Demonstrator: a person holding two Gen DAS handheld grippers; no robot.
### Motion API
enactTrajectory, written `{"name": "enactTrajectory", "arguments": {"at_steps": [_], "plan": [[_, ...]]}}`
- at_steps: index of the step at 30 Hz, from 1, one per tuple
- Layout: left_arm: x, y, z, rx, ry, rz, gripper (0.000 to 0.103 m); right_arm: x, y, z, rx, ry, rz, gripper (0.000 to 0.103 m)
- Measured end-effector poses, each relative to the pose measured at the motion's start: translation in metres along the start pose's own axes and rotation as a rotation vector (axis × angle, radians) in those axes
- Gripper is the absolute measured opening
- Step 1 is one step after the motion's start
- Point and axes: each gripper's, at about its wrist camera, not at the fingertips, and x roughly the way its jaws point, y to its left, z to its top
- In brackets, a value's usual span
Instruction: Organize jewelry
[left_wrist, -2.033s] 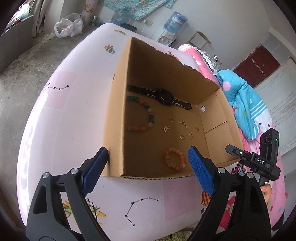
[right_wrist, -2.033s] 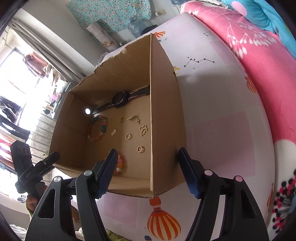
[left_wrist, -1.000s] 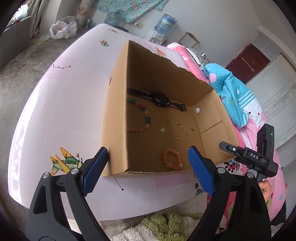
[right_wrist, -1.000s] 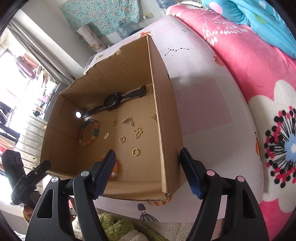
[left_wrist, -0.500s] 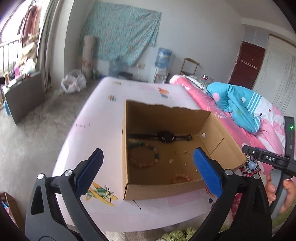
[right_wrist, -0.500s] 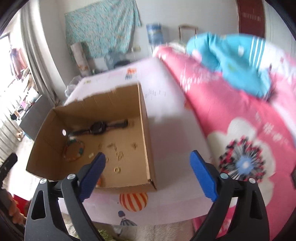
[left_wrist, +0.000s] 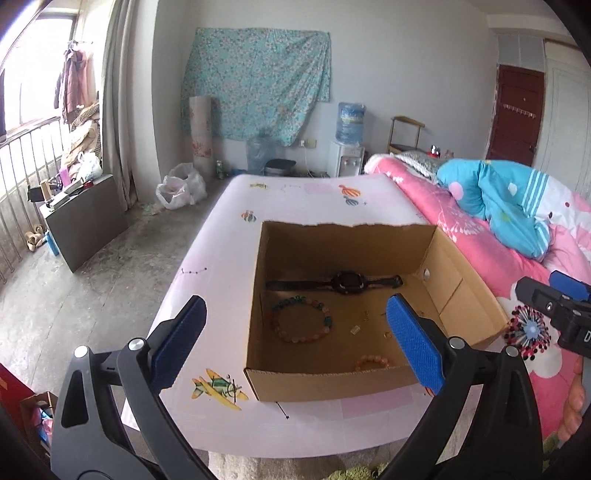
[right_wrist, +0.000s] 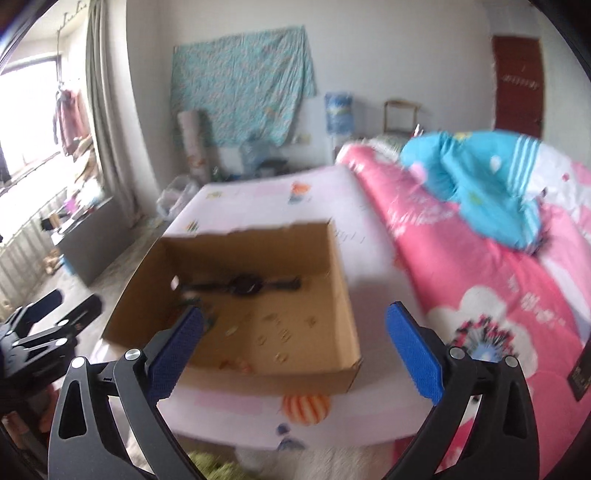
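An open cardboard box (left_wrist: 332, 384) stands on a pink surface. Inside lie a black watch (left_wrist: 347, 282), a multicoloured bead bracelet (left_wrist: 295, 338), an orange bead bracelet (left_wrist: 373, 360) and several small gold pieces (left_wrist: 355, 329). My left gripper (left_wrist: 295, 301) hovers above and in front of the box, open, with nothing between its blue pads. In the blurred right wrist view the box (right_wrist: 266, 384) and watch (right_wrist: 243, 284) lie ahead. My right gripper (right_wrist: 294, 309) is over the box's near edge with its jaws opening and nothing between them.
The pink patterned surface (left_wrist: 229, 266) drops off to a concrete floor at left. A pink flowered blanket (left_wrist: 480, 258) with a blue garment (left_wrist: 498, 199) lies at right. A dark cabinet (left_wrist: 88, 221) stands by the window. A green rug (left_wrist: 351, 472) lies below the near edge.
Both grippers have risen and pulled back from the box, tipping up so the room's walls show. Their jaws stand wider than before. The box and jewelry have stayed in place.
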Motion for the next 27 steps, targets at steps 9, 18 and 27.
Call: {"name": "enactTrajectory", "arguments": {"at_steps": [9, 18, 27], "plan": [[0.034, 0.0, -0.022, -0.06, 0.233, -0.009, 0.095, 0.038, 0.002, -0.027, 0.04, 0.246, -0.011, 0.096], [0.046, -0.01, -0.036, -0.025, 0.327, 0.031, 0.095, 0.061, 0.02, -0.033, -0.023, 0.317, -0.009, 0.096], [0.049, -0.009, -0.036, -0.02, 0.343, 0.058, 0.095, 0.071, 0.02, -0.039, -0.026, 0.356, -0.024, 0.096]]}}
